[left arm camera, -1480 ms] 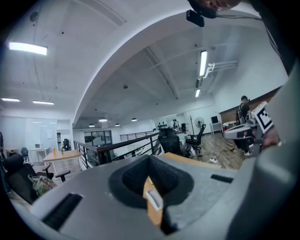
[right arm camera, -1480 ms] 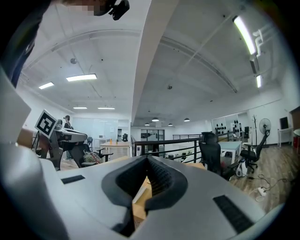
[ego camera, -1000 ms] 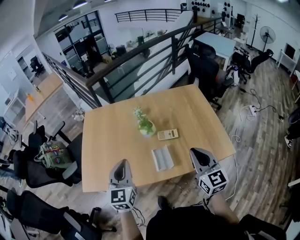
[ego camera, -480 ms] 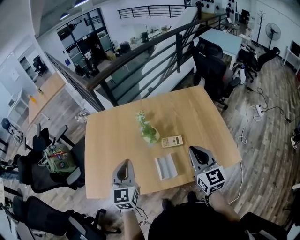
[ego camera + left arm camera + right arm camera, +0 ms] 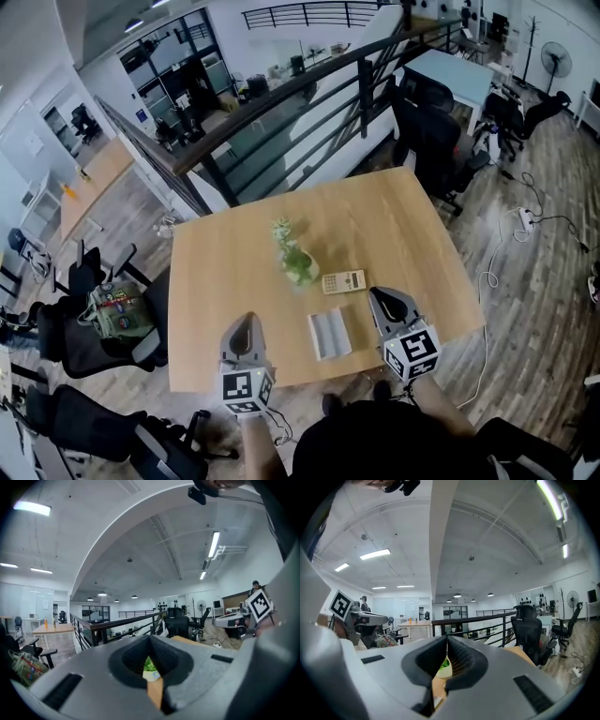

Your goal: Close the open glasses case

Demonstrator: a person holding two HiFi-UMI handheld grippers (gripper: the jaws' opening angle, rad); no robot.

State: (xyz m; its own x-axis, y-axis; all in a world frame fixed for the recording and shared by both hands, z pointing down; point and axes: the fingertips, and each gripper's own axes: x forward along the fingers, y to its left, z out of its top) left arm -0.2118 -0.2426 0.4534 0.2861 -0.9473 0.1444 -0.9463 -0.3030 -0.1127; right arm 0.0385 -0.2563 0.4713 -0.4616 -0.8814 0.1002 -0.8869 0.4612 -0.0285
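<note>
An open glasses case (image 5: pixel 329 333), pale grey, lies flat near the front edge of the wooden table (image 5: pixel 234 272) in the head view. My left gripper (image 5: pixel 243 337) hovers at the table's front edge, to the case's left. To the case's right, over the front edge, hangs my right gripper (image 5: pixel 386 306). Both grippers are shut with nothing held, their jaw tips meeting in the left gripper view (image 5: pixel 151 639) and in the right gripper view (image 5: pixel 446 641). Neither touches the case.
A small potted plant (image 5: pixel 293 260) stands mid-table, and a beige calculator (image 5: pixel 343 281) lies just behind the case. Black office chairs (image 5: pixel 427 136) stand behind the table and at the left (image 5: pixel 89 333). A railing (image 5: pixel 281 103) runs behind.
The head view has shifted slightly. Both grippers sit a little further left in the frame, the right one nearer the case. The case has not moved.
</note>
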